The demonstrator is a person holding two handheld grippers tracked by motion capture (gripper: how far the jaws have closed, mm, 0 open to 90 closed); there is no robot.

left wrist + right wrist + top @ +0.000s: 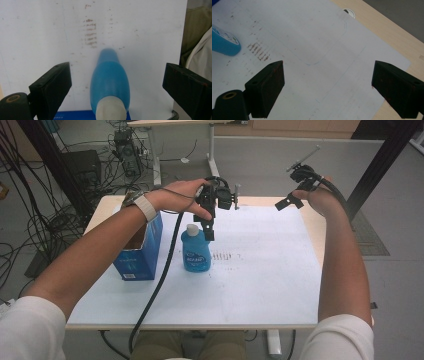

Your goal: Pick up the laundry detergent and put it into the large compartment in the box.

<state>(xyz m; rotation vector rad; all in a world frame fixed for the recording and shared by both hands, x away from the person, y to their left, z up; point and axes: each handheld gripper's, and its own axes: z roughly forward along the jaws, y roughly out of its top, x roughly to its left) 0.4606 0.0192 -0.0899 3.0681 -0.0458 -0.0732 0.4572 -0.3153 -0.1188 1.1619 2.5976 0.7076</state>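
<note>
A blue bottle (195, 249) with a white cap stands upright on the white sheet (260, 280), just right of a blue carton (140, 247). My left gripper (209, 227) hangs right above the cap, pointing down. From the left gripper view I look down on the bottle (110, 85); my left gripper (116, 87) is open, its jaws wide on both sides and clear of the bottle. My right gripper (289, 201) is raised over the far right of the table. It (328, 87) is open above bare sheet, with the bottle (223, 43) at the view's left edge.
The blue carton is open at the top and stands at the table's left. Brown smudges (226, 256) mark the sheet right of the bottle. The wooden table edge (392, 35) has a cable hole (349, 12). A black cable (160, 280) trails from the left gripper across the sheet.
</note>
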